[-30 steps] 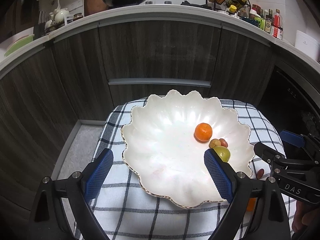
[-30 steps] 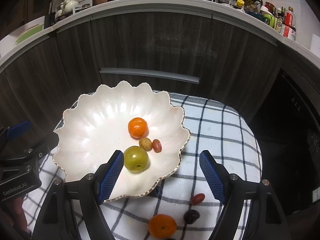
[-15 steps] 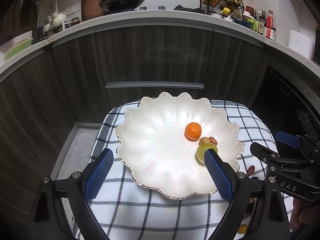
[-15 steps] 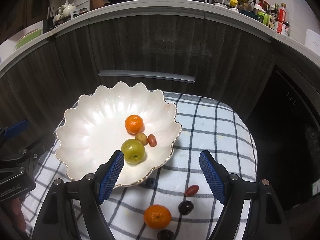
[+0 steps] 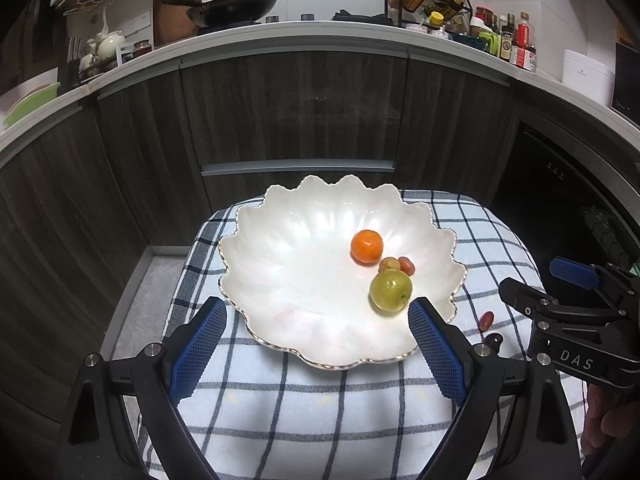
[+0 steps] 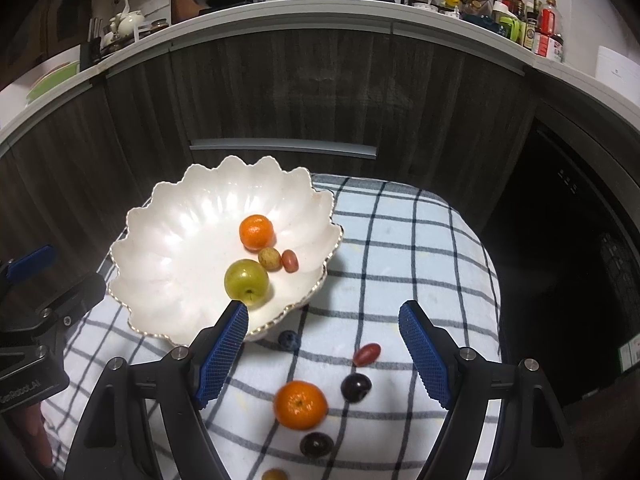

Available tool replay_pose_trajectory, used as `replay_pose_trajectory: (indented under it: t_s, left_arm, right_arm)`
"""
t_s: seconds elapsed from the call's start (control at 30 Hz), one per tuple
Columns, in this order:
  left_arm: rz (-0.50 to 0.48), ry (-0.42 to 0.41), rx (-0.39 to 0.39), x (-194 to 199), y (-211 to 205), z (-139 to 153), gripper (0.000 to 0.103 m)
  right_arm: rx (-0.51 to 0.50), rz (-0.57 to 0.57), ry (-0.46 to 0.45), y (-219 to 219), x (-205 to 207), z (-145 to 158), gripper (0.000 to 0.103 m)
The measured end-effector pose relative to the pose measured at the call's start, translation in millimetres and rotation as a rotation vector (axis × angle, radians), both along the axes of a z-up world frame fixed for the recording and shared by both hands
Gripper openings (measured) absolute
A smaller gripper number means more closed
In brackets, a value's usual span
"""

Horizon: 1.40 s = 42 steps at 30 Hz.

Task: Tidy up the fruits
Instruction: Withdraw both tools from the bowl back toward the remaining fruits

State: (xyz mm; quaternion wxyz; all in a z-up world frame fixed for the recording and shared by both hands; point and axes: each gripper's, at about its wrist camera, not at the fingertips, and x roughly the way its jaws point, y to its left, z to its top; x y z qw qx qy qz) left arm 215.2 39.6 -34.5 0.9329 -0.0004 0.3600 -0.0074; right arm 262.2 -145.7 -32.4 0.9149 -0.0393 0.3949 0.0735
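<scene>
A white scalloped bowl (image 5: 288,320) (image 6: 168,272) sits on a checked cloth and holds a mandarin (image 6: 256,232), a green apple (image 6: 245,281), a small tan fruit (image 6: 269,258) and a red grape (image 6: 290,260). On the cloth to its right lie a mandarin (image 6: 300,404), a red grape (image 6: 366,354), a blueberry (image 6: 289,339) and dark grapes (image 6: 355,387). My left gripper (image 5: 316,352) is open and empty at the bowl's near edge. My right gripper (image 6: 324,352) is open and empty above the loose fruit.
The checked cloth (image 6: 420,248) covers a small raised surface in front of dark kitchen cabinets (image 5: 300,120). A counter (image 5: 320,36) above holds a wok, bottles and a rack. A dark appliance (image 6: 580,220) stands at the right.
Both grippers have drawn back and up from the bowl. More of the cloth and the loose fruit has come into the right wrist view. Both stay open.
</scene>
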Motion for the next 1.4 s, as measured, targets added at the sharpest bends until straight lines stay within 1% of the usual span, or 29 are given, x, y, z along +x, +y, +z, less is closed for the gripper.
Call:
replay_pose_trajectory:
  t_s: [0.43, 0.83, 1.1, 1.23, 1.4]
  left_arm:
    - [-0.032, -0.007, 0.007, -20.4, -19.3, 2.5, 0.093]
    - [-0.052, 0.0, 0.006, -41.8, -40.0, -3.2, 0.093]
    - [-0.013, 0.005, -0.017, -62.3, -49.6, -7.7, 0.093]
    - [-0.016, 0.005, -0.017, -70.7, -60.3, -11.4, 0.093]
    - [-0.019, 0.012, -0.026, -75.6, -70.5, -15.2, 0.093]
  right_arm:
    - [-0.002, -0.017, -0.011, -16.7, -24.6, 1.0, 0.079]
    - [0.006, -0.02, -0.002, -36.8, -45.9, -8.1, 0.079]
    - [-0.001, 0.017, -0.016, -45.0, -55.2, -6.3, 0.079]
    - [-0.013, 0.044, -0.026, -48.5, -59.2, -6.8, 0.079]
    - [-0.012, 0.068, -0.016, -55.8, -60.3, -11.6, 0.079]
